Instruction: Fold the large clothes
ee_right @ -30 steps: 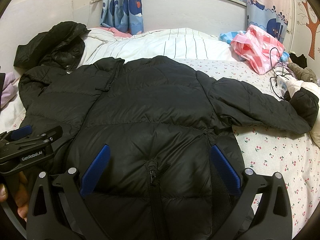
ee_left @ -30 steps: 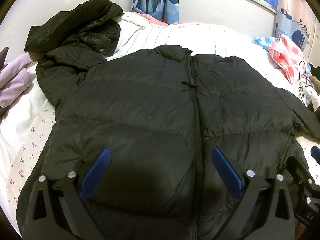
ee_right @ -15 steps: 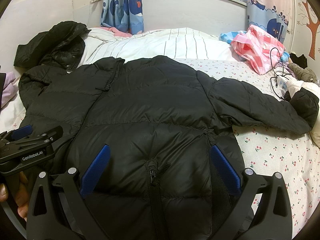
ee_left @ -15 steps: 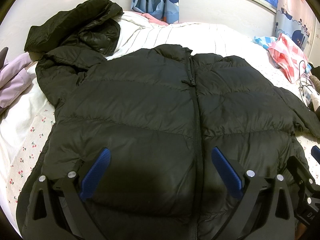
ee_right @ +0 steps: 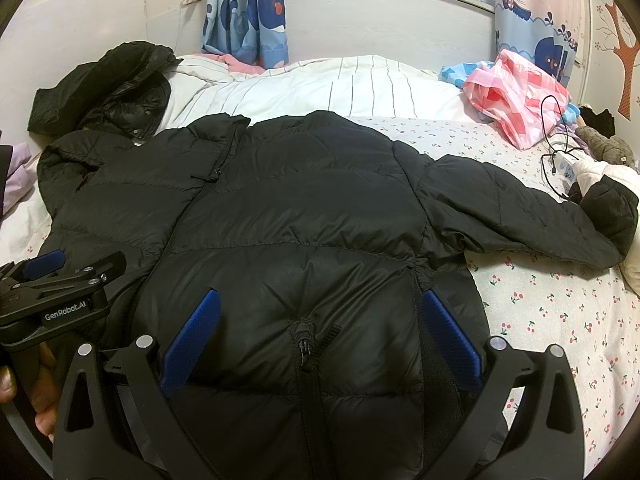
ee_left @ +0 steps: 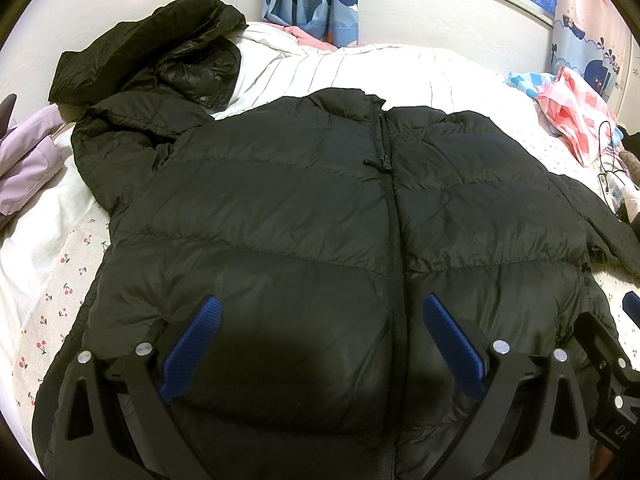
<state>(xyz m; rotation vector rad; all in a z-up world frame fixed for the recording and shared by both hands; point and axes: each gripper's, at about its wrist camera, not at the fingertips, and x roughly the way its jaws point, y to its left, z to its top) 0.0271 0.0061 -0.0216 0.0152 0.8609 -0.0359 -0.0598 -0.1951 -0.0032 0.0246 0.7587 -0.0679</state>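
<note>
Bedroom scene: a bed with a cherry-print sheet stands under a window with blue curtains.

1. Task item. The jacket, black and padded, lies front-up and zipped across the bed, collar toward the window and hem toward the claws. Its right sleeve is stretched out flat over the sheet. Its left sleeve is bunched toward a second dark garment at the bed head.

2. Change. Compared with the views one second and half a second ago, nothing has shifted: the jacket lies the same and both claws hover at the same spot over the hem. Judgement: spreading is done and no fold has begun; this is a pause before the first grasp.

3. Claw state. The left claw is spread wide and holds nothing. The right claw is likewise wide and empty. Both hang over the lower front panel, side by side.

4. Edges and room.
- Right: bare sheet lies below the outstretched sleeve, so that sleeve has room to swing inward.
- Far right: a pink bag and a cable lie near the cuff; a snag risk.
- Left: room is tight; the sleeve touches the other garment, and lilac cloth lies just beside it.
- Behind the collar, a striped duvet limits sliding forward.
</note>
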